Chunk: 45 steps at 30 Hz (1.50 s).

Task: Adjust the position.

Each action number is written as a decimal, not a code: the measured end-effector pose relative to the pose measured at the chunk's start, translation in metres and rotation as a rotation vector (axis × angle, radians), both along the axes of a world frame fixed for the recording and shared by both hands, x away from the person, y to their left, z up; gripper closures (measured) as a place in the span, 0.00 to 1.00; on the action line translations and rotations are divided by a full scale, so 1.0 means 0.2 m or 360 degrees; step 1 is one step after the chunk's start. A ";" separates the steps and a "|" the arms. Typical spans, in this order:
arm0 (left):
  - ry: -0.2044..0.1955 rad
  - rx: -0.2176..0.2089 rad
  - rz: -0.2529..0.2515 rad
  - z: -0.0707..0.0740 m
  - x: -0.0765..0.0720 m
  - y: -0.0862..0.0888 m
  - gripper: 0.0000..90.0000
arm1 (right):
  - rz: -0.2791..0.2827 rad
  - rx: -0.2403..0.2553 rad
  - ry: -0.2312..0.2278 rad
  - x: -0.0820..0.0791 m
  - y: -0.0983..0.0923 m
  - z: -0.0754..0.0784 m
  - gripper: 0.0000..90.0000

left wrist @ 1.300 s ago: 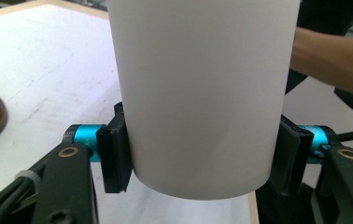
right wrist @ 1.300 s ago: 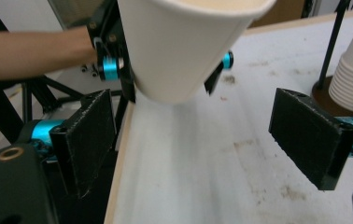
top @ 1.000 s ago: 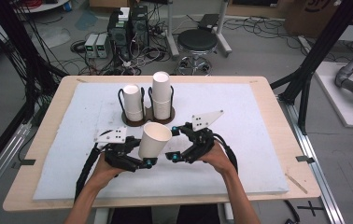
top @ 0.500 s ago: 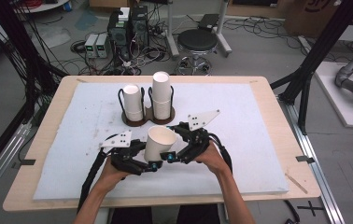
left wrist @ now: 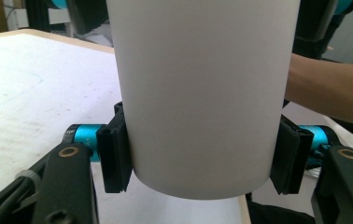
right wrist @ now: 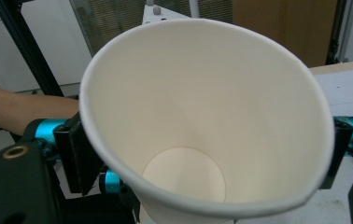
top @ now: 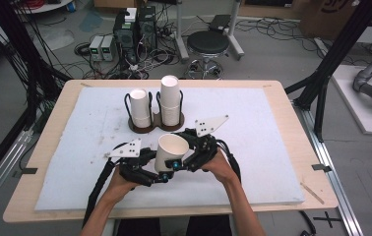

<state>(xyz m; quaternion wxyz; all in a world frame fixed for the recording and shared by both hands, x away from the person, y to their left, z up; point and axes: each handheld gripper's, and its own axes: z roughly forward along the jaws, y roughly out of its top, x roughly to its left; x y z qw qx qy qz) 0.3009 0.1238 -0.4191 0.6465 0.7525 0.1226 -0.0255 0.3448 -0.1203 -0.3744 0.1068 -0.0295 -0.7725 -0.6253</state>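
The left claw and the right claw are both black, with turquoise metal cylinders at the joints and brass-coloured screw rings on the arms. The pads are black ribbed blocks. Each claw carries a light grey three-cornered plate with small dark holes (the plate on the right claw is the larger-looking one), and thick black cables run back from each plate. The forearms are bare, no sleeves.
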 end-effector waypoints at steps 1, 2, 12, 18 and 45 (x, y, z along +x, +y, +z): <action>-0.0008 0.0008 0.0000 0.00 0.00 0.00 0.40 | 0.0005 0.0004 0.0003 0.00 0.00 0.00 0.20; -0.0009 0.0008 -0.0007 0.00 0.00 0.00 0.40 | 0.0011 0.0007 0.0006 0.00 0.00 0.00 0.21; -0.0016 -0.0002 0.0000 0.00 0.00 0.00 0.40 | 0.0033 0.0044 0.0020 0.01 0.00 0.00 0.31; -0.0017 -0.0003 0.0000 0.00 0.00 0.00 0.40 | 0.0036 0.0046 0.0009 0.01 0.00 0.00 0.33; -0.0008 0.0257 0.0148 0.04 0.00 0.12 0.02 | -0.0033 0.0009 -0.0023 0.01 -0.04 0.01 0.33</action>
